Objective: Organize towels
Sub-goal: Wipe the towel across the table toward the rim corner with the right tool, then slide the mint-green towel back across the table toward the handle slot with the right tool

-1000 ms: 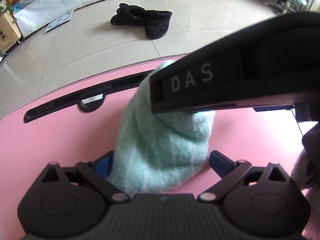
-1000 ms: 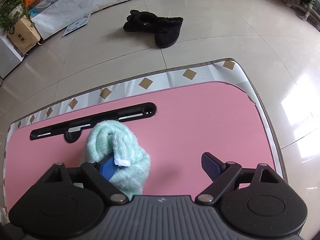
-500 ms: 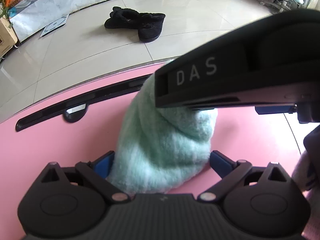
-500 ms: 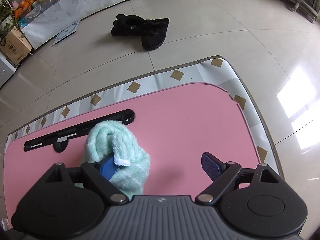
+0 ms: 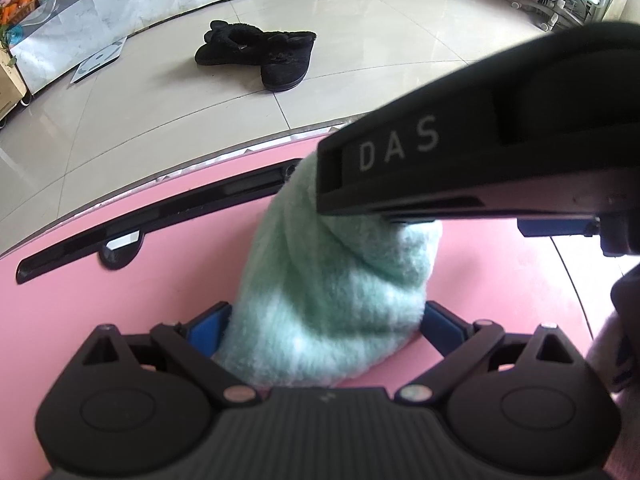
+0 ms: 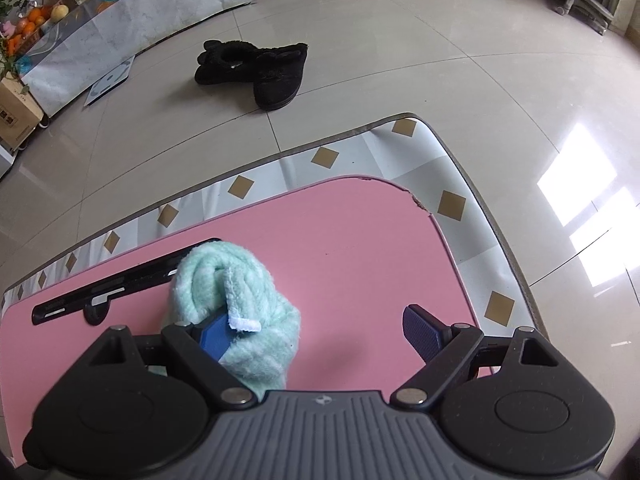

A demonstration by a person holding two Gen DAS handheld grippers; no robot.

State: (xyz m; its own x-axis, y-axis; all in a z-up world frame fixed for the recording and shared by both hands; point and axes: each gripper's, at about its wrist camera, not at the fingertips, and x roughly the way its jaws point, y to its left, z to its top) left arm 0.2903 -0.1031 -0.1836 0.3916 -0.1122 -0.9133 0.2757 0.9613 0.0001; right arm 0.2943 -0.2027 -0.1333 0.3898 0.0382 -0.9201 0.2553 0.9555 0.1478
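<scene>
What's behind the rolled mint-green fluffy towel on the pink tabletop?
Behind the mint-green towel runs a long black slot set into the pink tabletop. The towel covers the slot's right end.

- Left gripper (image 5: 324, 324): black linkage arms, round black pivot housings, silver screw heads, ribbed grey body, blue finger pads (image 5: 204, 334).
- Right gripper (image 6: 316, 332): same build; blue pads (image 6: 418, 330) with fine dotted texture, small logo on grey ribbed body.
- Its black side bar, seen from the left wrist, is lettered "DAS" in white.
</scene>
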